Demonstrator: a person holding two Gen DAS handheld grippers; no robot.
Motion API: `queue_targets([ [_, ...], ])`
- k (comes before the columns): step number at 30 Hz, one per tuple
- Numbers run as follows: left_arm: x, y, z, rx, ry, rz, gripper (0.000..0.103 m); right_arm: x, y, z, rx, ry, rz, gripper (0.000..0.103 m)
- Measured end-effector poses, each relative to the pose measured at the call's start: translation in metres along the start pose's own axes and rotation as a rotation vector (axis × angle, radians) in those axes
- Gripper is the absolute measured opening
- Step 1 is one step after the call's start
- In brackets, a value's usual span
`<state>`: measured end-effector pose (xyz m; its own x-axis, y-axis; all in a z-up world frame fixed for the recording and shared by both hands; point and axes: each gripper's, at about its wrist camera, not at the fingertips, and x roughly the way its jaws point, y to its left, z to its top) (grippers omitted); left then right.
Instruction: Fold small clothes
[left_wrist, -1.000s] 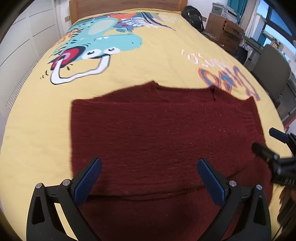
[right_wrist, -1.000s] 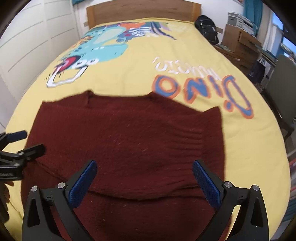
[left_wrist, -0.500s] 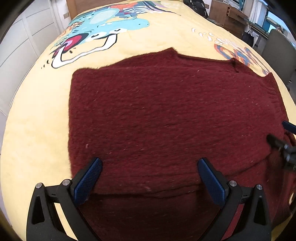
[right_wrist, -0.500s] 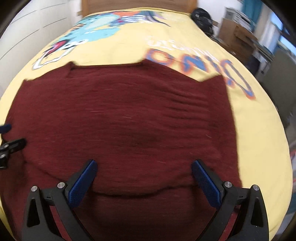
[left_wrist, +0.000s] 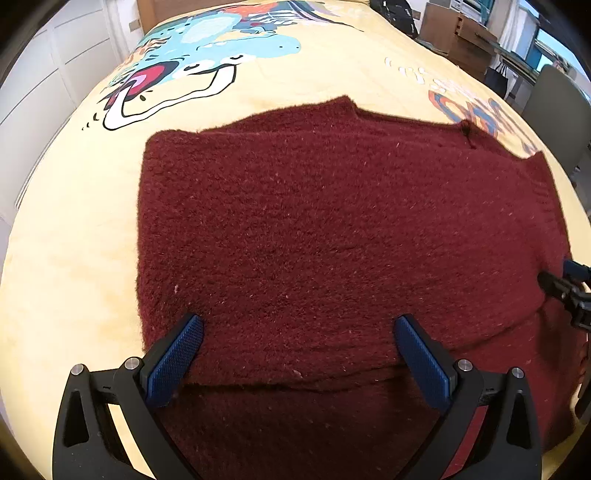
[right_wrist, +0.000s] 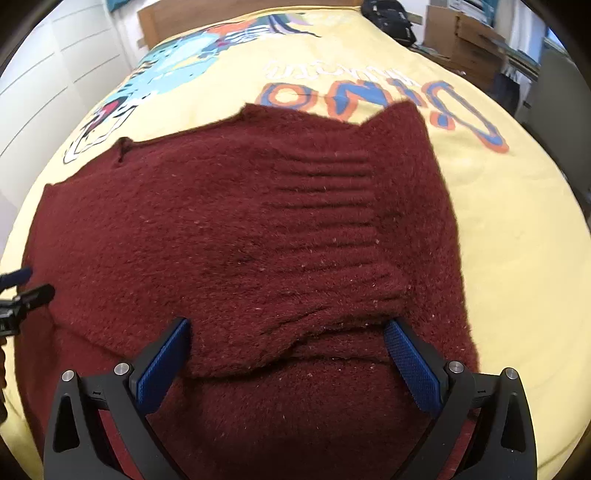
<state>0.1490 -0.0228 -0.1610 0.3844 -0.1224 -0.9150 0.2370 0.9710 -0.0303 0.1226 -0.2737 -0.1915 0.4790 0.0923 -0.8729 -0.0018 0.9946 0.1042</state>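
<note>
Dark red fuzzy knit sweater (left_wrist: 332, 240) lies flat on the bed, partly folded, a ribbed layer doubled over its near half.

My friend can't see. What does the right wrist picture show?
A fuzzy dark red sweater lies partly folded on a yellow dinosaur bedspread. The right gripper hangs open over its near folded edge, and the left gripper peeks in from the left edge.

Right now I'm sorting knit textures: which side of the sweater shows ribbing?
The sweater's right side: the ribbed band lies ahead of the right tongs. The left side is plain fuzzy knit.
</note>
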Motion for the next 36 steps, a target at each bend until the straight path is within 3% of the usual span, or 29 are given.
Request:
queue_targets([
  [5, -0.050, -0.002, -0.003, -0.035, -0.055, -0.074, 0.102, -0.057, 0.003, -0.002, -0.047, -0.097, -0.046, 0.102],
  [10, -0.094, 0.000, -0.020, -0.046, -0.087, -0.060, 0.102, -0.109, -0.004, -0.016, -0.034, -0.147, -0.043, 0.103],
  [16, -0.110, 0.009, -0.053, -0.050, -0.056, -0.057, 0.102, -0.137, -0.018, -0.057, 0.000, -0.145, -0.049, 0.102],
  [20, -0.114, 0.013, -0.081, -0.070, -0.039, -0.074, 0.102, -0.140, -0.031, -0.088, 0.053, -0.117, -0.062, 0.103],
  [30, -0.098, 0.035, -0.145, -0.167, 0.072, -0.017, 0.102, -0.127, -0.056, -0.139, 0.107, 0.012, -0.082, 0.102],
  [36, -0.078, 0.034, -0.173, -0.173, 0.164, -0.026, 0.102, -0.100, -0.063, -0.162, 0.144, 0.159, -0.054, 0.102],
])
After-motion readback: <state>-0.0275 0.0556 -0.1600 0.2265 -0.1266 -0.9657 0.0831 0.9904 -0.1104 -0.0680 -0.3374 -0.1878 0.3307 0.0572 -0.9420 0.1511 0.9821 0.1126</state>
